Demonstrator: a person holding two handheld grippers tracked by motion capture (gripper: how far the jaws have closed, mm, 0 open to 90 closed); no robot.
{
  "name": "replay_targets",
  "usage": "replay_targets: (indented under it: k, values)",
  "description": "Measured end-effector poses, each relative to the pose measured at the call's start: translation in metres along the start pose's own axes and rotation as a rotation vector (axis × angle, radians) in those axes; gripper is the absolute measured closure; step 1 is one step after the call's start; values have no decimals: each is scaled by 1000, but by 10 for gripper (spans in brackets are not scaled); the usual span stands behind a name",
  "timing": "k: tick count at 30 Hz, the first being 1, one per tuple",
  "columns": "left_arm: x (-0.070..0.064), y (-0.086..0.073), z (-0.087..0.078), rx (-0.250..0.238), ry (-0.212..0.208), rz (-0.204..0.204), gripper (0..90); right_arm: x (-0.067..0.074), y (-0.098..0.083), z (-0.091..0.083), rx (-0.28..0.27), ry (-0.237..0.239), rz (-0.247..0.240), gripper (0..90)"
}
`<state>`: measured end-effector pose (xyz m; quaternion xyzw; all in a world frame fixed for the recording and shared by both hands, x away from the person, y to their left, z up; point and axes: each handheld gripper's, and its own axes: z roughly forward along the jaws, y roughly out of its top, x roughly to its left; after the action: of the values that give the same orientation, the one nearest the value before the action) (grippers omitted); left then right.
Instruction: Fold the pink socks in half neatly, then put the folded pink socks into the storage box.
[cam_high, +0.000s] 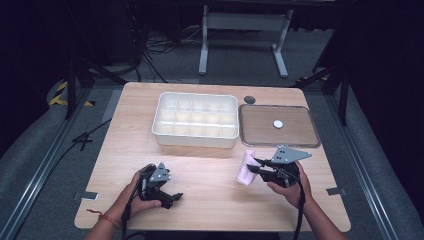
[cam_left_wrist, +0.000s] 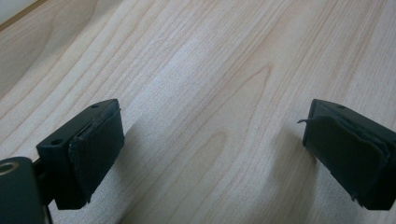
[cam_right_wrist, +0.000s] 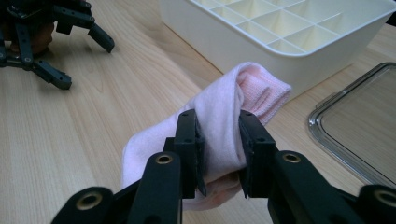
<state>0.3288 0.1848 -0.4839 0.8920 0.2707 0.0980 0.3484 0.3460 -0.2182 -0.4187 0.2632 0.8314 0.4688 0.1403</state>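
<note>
A folded pale pink cloth (cam_right_wrist: 219, 116) is pinched between the jaws of my right gripper (cam_right_wrist: 218, 140), which is shut on it. From above, that pink cloth (cam_high: 245, 168) hangs just left of the right gripper (cam_high: 256, 166), low over the wooden table (cam_high: 210, 195), in front of the white compartment box (cam_high: 195, 120). My left gripper (cam_high: 175, 197) rests near the table's front left, held in a hand. Its jaws stand wide open over bare wood, and its fingertips (cam_left_wrist: 98, 149) hold nothing. The same left gripper (cam_right_wrist: 60, 42) is at the far left in the right gripper view.
A clear-rimmed tray (cam_high: 278, 126) with a small white disc (cam_high: 277, 123) lies right of the box. A dark round grommet (cam_high: 249, 99) sits behind it. Beyond the table are a white stand's legs (cam_high: 242, 37) and cables on grey floor.
</note>
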Motion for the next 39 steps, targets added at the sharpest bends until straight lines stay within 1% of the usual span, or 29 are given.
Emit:
replay_targets:
  k: [3, 13, 15, 16, 19, 20, 22, 24, 26, 32, 35, 38, 39]
  values:
    - [0, 0, 0, 0, 0, 0, 55, -1, 1, -3, -8, -8, 9, 723]
    - [0, 0, 0, -2, -2, -3, 55, -4, 3, -8, -27, -35, 2, 723]
    - [0, 0, 0, 2, -8, -1, 52, -5, 3, -9, -35, -37, 7, 723]
    - [1, 0, 0, 3, -8, 5, 52, -5, 3, -9, -35, -38, 8, 723]
    - [1, 0, 0, 2, -7, 6, 51, -6, 3, -10, -39, -43, 11, 723]
    - [1, 0, 0, 2, -7, 1, 51, -6, 3, -11, -41, -44, 9, 723]
    - [1, 0, 0, 0, -8, 2, 51, -6, 4, -12, -45, -51, 5, 723]
    - [1, 0, 0, 3, -8, 4, 51, -6, 5, -13, -48, -47, -1, 723]
    - [0, 0, 0, 2, -7, -1, 52, -6, 7, -13, -52, -54, -13, 723]
    - [1, 1, 1, 1, -5, 2, 50, -8, 15, -15, -68, -70, -19, 723]
    - [1, 1, 1, 4, -4, 9, 43, -10, 21, -17, -82, -75, -23, 723]
    - [1, 1, 1, 4, -3, 8, 43, -12, 28, -20, -89, -90, -44, 723]
    - [1, 1, 1, 5, -3, 9, 43, -13, 30, -20, -96, -92, -43, 723]
